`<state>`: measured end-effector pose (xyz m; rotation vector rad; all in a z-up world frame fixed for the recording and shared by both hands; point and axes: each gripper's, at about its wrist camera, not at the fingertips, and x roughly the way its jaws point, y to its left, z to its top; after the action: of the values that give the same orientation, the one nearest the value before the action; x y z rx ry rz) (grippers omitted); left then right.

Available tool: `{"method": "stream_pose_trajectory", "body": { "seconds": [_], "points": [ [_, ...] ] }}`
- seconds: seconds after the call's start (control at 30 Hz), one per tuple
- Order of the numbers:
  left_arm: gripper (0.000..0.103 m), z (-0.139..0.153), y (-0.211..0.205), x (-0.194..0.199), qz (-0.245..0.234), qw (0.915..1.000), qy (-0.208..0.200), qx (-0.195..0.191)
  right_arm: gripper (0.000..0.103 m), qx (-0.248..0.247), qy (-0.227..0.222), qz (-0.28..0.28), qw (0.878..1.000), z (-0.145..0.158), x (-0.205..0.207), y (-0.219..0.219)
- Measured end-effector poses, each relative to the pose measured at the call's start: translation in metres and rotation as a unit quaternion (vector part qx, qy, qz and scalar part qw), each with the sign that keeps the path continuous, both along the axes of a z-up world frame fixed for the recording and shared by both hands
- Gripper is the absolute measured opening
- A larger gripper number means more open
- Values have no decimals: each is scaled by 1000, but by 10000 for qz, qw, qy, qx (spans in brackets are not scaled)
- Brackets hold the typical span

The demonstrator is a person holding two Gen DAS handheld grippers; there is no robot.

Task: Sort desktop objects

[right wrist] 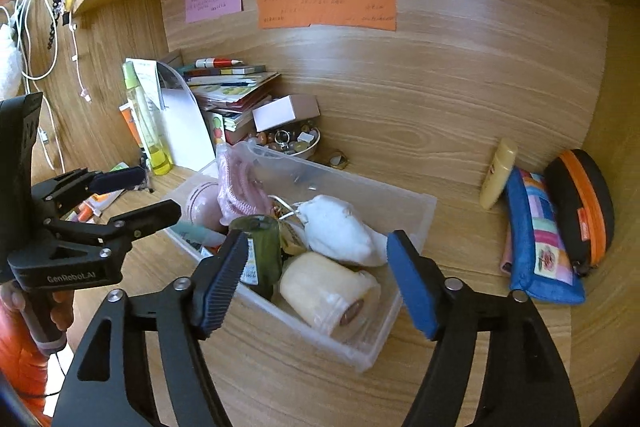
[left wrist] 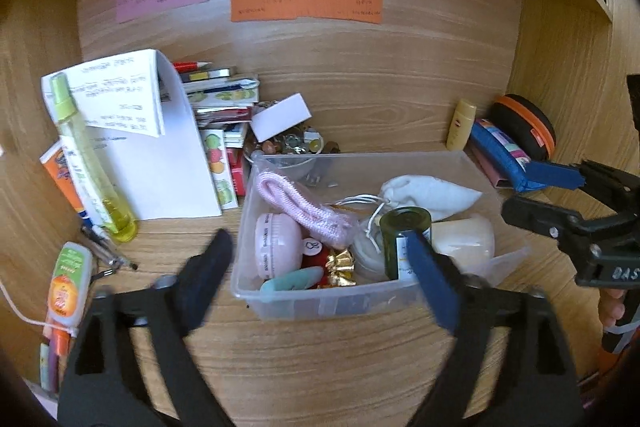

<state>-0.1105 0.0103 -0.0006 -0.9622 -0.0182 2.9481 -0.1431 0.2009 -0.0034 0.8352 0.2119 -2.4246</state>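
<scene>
A clear plastic bin [left wrist: 304, 307] [right wrist: 416, 211] stands mid-desk. It holds a dark green jar [left wrist: 404, 239] [right wrist: 260, 247], a cream roll [left wrist: 464, 239] [right wrist: 328, 291], a white pouch [left wrist: 432, 195] [right wrist: 340, 227], a pink knitted pouch [left wrist: 304, 207] [right wrist: 240, 195] and a pink round case [left wrist: 276, 247]. My left gripper [left wrist: 324, 279] is open above the bin's near edge; it also shows in the right wrist view [right wrist: 140, 195]. My right gripper [right wrist: 316, 283] is open over the bin's right end, around the cream roll; it shows at the right in the left wrist view [left wrist: 544, 191].
Papers, a yellow-green spray bottle [left wrist: 88, 163], booklets and a bowl of trinkets [right wrist: 292, 141] crowd the back left. A small tube [left wrist: 66, 283] and pens lie at left. A cream bottle [right wrist: 498, 175], a blue pencil case [right wrist: 540, 239] and a black-orange case [right wrist: 584, 207] lie at right.
</scene>
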Motion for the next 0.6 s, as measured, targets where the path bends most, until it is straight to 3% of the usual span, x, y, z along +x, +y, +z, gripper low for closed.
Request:
{"method": "stream_pose_trajectory", "body": {
  "seconds": [0.37,0.6],
  "points": [
    [100,12,2,39,449,9984,314,-129,89,-53,109,-298,9995,5,31,14],
    [100,19,9,60,565,9967,576,-37,103,-220,471,-639,9966,10,59,25]
  ]
}}
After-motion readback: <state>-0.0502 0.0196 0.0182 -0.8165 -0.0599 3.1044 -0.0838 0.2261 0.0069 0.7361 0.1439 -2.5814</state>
